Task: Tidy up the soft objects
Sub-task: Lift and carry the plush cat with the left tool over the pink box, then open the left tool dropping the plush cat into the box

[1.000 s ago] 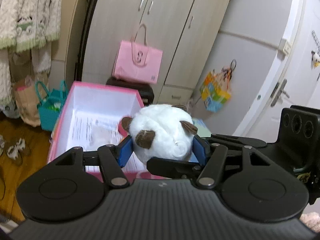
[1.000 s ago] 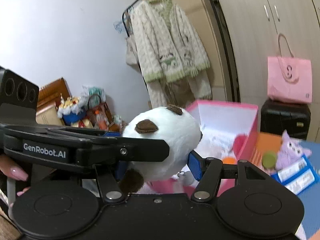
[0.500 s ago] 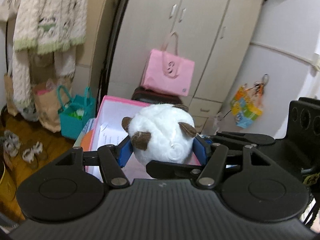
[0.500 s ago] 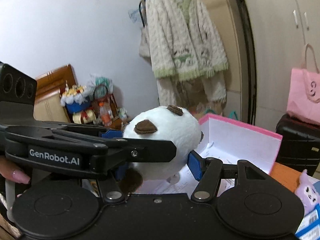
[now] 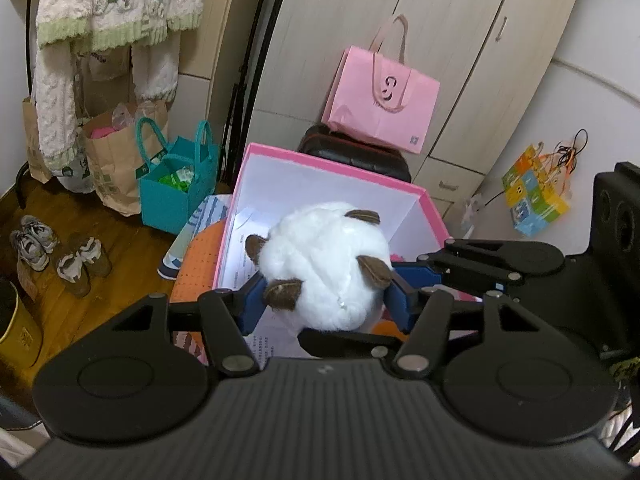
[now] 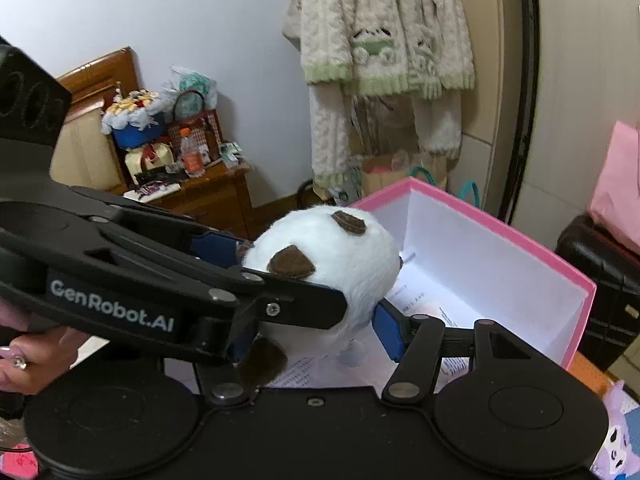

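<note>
A round white plush toy with small brown ears hangs above the near end of an open pink box. Both grippers grip this one toy. My left gripper has its blue pads pressed into the toy's two sides, and its jaws are closing a little with the toy between them. My right gripper is shut on the same plush from a crossing angle. The box is white inside, with printed papers on its bottom. The toy's underside is hidden.
A pink paper bag sits on a black case behind the box. A teal tote, a brown paper bag and shoes stand on the wooden floor at left. A purple plush lies at lower right.
Both grippers have carried the plush sideways and slightly down. The pink box has shifted in view and now lies right behind and under the toy. The grip on the toy looks the same.
</note>
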`<action>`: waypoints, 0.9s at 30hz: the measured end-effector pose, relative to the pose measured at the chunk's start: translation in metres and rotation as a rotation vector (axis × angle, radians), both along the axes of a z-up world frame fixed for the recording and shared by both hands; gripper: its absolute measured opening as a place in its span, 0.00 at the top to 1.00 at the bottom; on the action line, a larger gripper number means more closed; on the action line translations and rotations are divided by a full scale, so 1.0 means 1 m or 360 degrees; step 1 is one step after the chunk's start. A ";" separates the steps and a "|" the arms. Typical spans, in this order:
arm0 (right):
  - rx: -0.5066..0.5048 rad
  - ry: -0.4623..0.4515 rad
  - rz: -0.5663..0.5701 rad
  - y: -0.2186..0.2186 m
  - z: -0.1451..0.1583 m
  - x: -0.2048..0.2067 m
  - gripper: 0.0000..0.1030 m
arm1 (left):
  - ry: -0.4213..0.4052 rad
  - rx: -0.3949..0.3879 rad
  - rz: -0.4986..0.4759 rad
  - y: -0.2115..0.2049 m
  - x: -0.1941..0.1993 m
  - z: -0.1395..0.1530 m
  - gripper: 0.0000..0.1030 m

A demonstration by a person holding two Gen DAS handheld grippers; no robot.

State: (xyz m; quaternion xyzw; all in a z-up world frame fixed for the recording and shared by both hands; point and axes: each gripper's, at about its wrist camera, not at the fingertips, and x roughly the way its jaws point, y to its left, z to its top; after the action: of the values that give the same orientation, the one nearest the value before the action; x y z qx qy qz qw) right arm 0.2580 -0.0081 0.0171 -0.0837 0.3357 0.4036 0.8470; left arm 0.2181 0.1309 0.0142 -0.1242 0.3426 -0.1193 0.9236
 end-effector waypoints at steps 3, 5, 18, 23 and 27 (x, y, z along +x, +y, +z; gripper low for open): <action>-0.0041 0.0037 -0.0008 0.003 -0.006 0.006 0.36 | 0.0055 0.0004 0.0018 -0.001 0.008 -0.005 0.43; -0.0065 0.0059 -0.0013 0.004 -0.010 0.010 0.36 | 0.0045 0.0033 0.0060 -0.002 0.005 -0.005 0.43; -0.0020 0.0052 -0.0113 -0.024 -0.005 -0.003 0.36 | -0.0140 0.0147 0.0045 -0.007 -0.037 0.018 0.43; -0.0031 -0.0020 -0.0127 -0.040 0.013 -0.030 0.36 | -0.0155 0.0217 -0.0014 -0.012 -0.059 0.029 0.40; -0.0092 -0.0068 -0.0171 -0.050 0.025 -0.051 0.36 | -0.0157 0.0286 -0.0099 -0.021 -0.077 0.038 0.39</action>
State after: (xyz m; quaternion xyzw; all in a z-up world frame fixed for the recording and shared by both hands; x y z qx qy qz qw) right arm 0.2074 -0.0581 0.0422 -0.0984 0.3331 0.3457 0.8717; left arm 0.1409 0.1103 0.0522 -0.0242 0.3098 -0.1226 0.9426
